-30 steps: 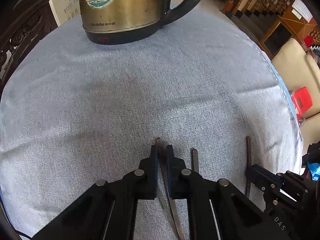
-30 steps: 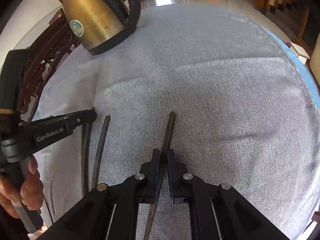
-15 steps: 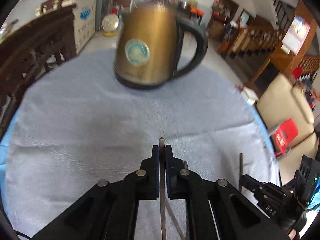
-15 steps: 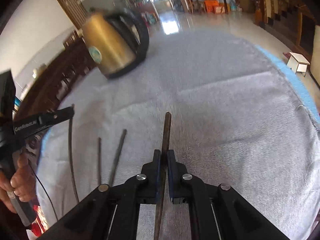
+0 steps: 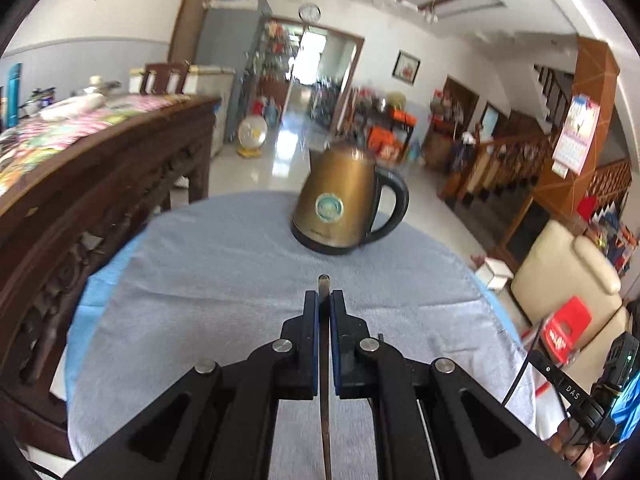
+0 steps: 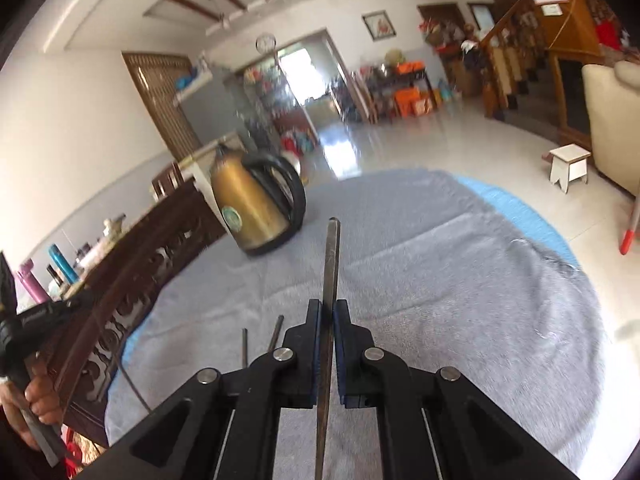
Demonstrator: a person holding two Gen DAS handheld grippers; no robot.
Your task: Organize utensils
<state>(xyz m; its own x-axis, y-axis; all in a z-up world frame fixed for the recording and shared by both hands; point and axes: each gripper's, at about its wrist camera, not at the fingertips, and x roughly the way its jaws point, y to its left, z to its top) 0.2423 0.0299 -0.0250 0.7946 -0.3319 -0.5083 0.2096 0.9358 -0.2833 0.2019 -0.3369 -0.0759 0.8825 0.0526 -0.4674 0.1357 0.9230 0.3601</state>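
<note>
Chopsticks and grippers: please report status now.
Left gripper shut on chopstick. Right gripper shut on second chopstick. Two more lie on cloth. Kettle ahead, clear.

Bright daylight from the doorway ahead of me, glare on the floor, my kettle slightly blurred, fisheye bending walls, black vignette corners

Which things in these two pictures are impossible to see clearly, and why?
- Chopstick in the left claw: its lower end is cut off by the frame edge, left wrist view.
- Chopstick in the right claw: same, right wrist view.
- Two chopsticks on the cloth: mostly hidden behind the right claw.
- Kettle label: blurred.
</note>
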